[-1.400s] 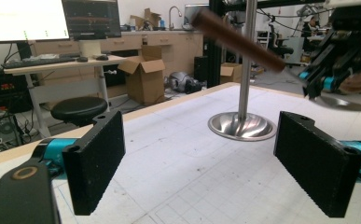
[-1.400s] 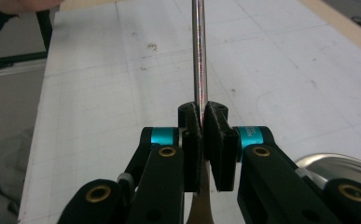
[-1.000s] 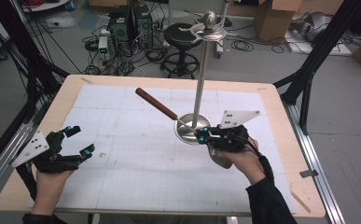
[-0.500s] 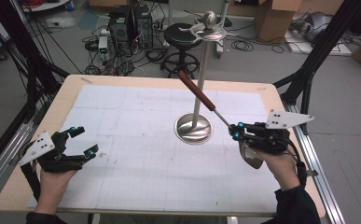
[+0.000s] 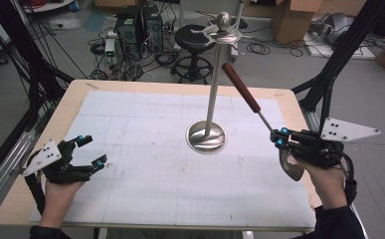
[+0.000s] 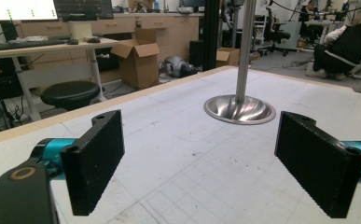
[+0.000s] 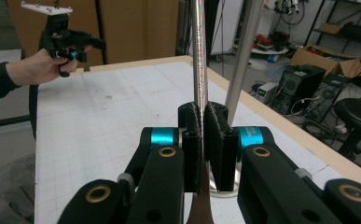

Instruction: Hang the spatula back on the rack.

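A ladle with a brown wooden handle [image 5: 240,87] and a thin metal shaft is clamped in my right gripper [image 5: 279,139] at the table's right side. Its handle slants up and away toward the stand, and its steel bowl [image 5: 291,167] hangs below my hand. In the right gripper view the pads are shut on the shaft [image 7: 199,60], with the stand's pole [image 7: 243,56] just behind. The steel hook stand [image 5: 213,89] rises from a round base [image 5: 206,137] at mid-table. My left gripper [image 5: 90,150] rests open at the near left, nothing between its pads [image 6: 96,158].
A white gridded mat [image 5: 145,149] covers the wooden table [image 5: 75,94]. The stand's hooked top [image 5: 223,31] is above the table's far edge. A stool [image 5: 194,37], computers and cables stand on the floor beyond. A black frame strut [image 5: 329,84] rises at the right.
My right gripper has carried the ladle rightward and up, away from the stand's base. The handle has swung from lying low on the left to slanting up right of the pole. The left gripper stayed put.
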Tool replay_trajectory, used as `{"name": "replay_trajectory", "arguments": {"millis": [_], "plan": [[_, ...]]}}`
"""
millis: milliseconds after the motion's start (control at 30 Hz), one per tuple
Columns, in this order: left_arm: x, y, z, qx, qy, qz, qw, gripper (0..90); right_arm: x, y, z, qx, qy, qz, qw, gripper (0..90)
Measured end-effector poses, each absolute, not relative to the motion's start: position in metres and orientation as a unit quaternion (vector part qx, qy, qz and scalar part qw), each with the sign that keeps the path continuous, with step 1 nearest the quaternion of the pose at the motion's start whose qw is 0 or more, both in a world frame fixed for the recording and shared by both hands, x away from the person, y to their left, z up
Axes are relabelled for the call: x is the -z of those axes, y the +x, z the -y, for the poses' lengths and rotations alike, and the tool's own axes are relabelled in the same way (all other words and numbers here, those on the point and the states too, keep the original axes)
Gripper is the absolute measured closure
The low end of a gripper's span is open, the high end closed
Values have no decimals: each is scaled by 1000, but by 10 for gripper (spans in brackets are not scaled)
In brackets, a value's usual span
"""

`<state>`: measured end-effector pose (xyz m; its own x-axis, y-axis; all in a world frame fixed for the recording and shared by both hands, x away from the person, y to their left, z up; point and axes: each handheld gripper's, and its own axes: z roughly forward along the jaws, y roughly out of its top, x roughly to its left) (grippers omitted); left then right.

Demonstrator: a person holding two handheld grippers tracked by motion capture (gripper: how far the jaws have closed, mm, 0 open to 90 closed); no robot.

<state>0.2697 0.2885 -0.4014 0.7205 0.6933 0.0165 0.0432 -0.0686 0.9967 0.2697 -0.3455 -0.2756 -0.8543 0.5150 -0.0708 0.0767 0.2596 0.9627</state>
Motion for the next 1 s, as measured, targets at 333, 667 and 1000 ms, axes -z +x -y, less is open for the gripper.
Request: {"name": "replay_trajectory", "arguments": {"millis": [333,667,1000], "plan": [[402,270,-287,-257,684,-269,627,163,259,268,361,-577,209,-762,208,853],[402,271,-287,-258,686,-268,625,163,249,274,359,-573,227,-755,223,853],[402,270,-287,-258,688,-268,623,163,243,280,347,-566,227,-758,231,853]]}}
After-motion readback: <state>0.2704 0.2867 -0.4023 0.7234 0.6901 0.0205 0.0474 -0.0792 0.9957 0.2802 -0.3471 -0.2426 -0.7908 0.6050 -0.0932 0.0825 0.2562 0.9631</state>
